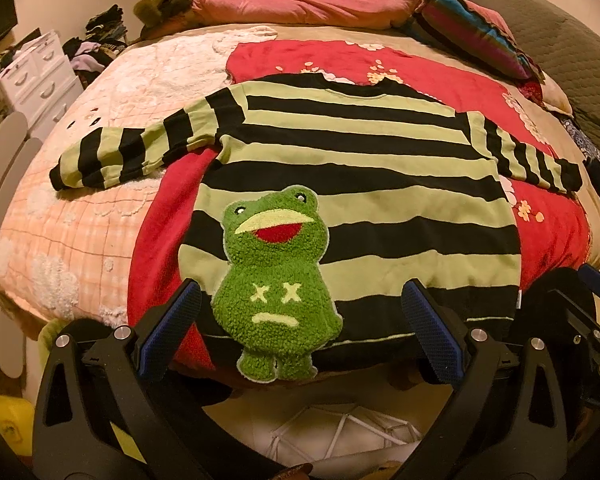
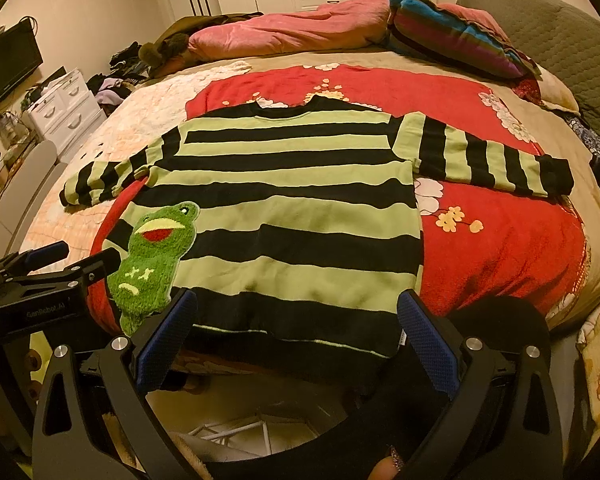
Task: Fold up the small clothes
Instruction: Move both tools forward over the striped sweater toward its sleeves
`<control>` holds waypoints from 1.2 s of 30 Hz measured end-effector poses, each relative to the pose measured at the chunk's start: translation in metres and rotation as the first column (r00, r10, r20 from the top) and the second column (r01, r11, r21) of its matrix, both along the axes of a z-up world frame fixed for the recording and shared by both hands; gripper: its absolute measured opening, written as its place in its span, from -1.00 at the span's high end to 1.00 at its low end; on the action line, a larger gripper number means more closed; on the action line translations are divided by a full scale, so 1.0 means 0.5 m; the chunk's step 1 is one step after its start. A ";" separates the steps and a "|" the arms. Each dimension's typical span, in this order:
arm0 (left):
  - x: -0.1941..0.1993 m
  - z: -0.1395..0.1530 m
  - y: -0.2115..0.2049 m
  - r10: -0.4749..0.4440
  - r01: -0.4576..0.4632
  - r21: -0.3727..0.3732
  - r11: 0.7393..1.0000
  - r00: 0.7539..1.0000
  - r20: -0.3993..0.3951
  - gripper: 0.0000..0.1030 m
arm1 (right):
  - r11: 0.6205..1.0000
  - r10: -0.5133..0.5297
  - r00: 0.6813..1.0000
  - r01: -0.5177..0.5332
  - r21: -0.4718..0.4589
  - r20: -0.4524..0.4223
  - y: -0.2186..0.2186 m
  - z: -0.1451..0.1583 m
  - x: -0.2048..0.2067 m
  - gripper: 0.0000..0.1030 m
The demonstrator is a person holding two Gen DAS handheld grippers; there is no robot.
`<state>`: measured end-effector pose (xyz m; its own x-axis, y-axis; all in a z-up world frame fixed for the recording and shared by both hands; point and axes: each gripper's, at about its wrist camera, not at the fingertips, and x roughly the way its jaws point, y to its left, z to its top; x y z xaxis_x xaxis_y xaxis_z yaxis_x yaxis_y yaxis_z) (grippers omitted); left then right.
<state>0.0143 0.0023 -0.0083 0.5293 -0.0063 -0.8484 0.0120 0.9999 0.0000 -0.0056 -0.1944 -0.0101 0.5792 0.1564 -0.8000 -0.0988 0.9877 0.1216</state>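
Sweater (image 1: 356,184) lies flat on red blanket (image 1: 556,236), sleeves spread, frog patch (image 1: 278,284) near hem. Left gripper (image 1: 302,324) and right gripper (image 2: 298,328) both spread wide, empty, at sweater hem.

The sweater (image 1: 352,184) runs in broad light-green and black stripes, with a fuzzy darker-green frog patch (image 1: 276,280) near its hem, mouth red. Under it lies a red blanket (image 2: 500,248) with pale flowers; to the left, a peach checked quilt (image 1: 68,220). Gripper pads (image 1: 432,336) are blue.
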 end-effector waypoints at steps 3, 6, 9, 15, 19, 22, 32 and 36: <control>0.011 -0.003 0.000 0.003 -0.003 0.006 1.000 1.000 -0.004 -0.83 | 1.000 -0.010 1.000 0.010 0.007 0.007 -0.007 0.002 0.012 -0.92; 0.022 -0.008 -0.001 0.008 -0.008 0.016 1.000 1.000 -0.011 -0.83 | 1.000 -0.021 1.000 0.021 0.002 0.020 -0.017 0.005 0.029 -0.92; 0.033 -0.013 -0.001 0.017 -0.017 0.022 1.000 1.000 -0.015 -0.83 | 0.999 -0.036 0.999 0.036 -0.002 0.033 -0.028 0.008 0.050 -0.92; 0.059 -0.021 0.002 0.029 -0.028 0.034 0.999 0.999 -0.025 -0.83 | 0.998 -0.058 0.997 0.058 -0.002 0.054 -0.052 0.014 0.094 -0.92; 0.085 -0.023 0.006 0.042 -0.041 0.033 0.999 0.999 -0.025 -0.83 | 0.997 -0.077 0.995 0.077 0.005 0.061 -0.070 0.017 0.126 -0.92; 0.107 -0.019 0.004 0.046 -0.045 0.027 0.999 0.999 -0.023 -0.83 | 0.995 -0.096 0.993 0.096 0.008 0.071 -0.083 0.020 0.150 -0.92; 0.200 0.012 -0.029 0.053 -0.054 0.010 0.999 0.998 0.024 -0.83 | 0.988 -0.153 0.982 0.150 0.032 0.113 -0.128 0.039 0.238 -0.92; 0.235 0.024 -0.045 0.052 -0.052 0.000 0.999 0.998 0.036 -0.83 | 0.985 -0.174 0.976 0.169 0.046 0.128 -0.146 0.048 0.271 -0.92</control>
<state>0.1319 -0.0203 0.0036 0.5591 0.0233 -0.8288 -0.0403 0.9992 0.0009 0.1301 -0.2675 0.0141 0.6994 0.0722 -0.7111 0.0543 0.9867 0.1535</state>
